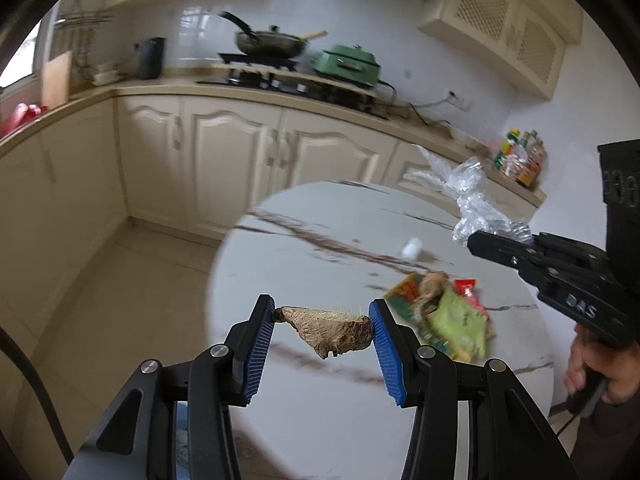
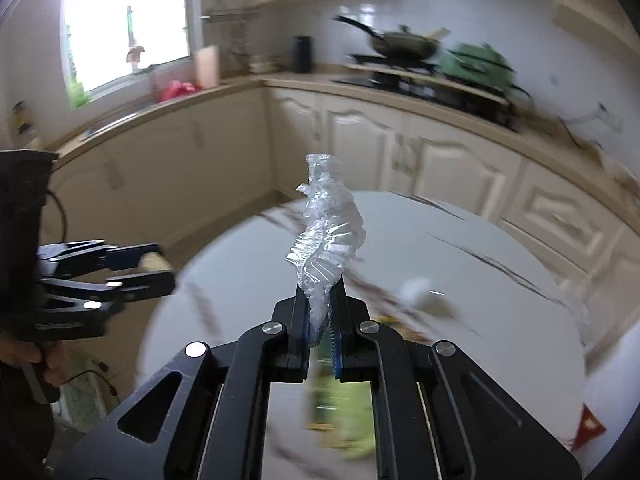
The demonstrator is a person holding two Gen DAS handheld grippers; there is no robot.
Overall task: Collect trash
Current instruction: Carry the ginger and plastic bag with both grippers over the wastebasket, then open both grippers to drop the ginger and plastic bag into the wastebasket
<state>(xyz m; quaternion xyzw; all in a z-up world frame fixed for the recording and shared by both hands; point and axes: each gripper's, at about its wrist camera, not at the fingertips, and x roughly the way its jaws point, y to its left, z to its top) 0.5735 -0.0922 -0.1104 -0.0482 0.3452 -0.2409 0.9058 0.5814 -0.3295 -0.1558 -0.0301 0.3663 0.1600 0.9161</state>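
Glossy marble-look table (image 1: 320,420), crinkled clear plastic film (image 2: 330,232), rough brown husk (image 1: 332,330), seemingly ribbed rubber fingers (image 1: 382,344).

Plastic wrap in my right tongs

My right tongs (image 2: 322,320) pinch crumpled clear plastic wrap (image 2: 328,232) upright above the round marble desk (image 2: 480,320).

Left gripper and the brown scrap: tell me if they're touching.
Touching. In the left wrist view the brown scrap spans the left gripper, each end pressed against a blue pad, lifted above the table.

My view: round white marble-look table (image 1: 320,420), dark veins; on it, green and red snack wrappers (image 1: 448,320), small white cap (image 1: 412,248).
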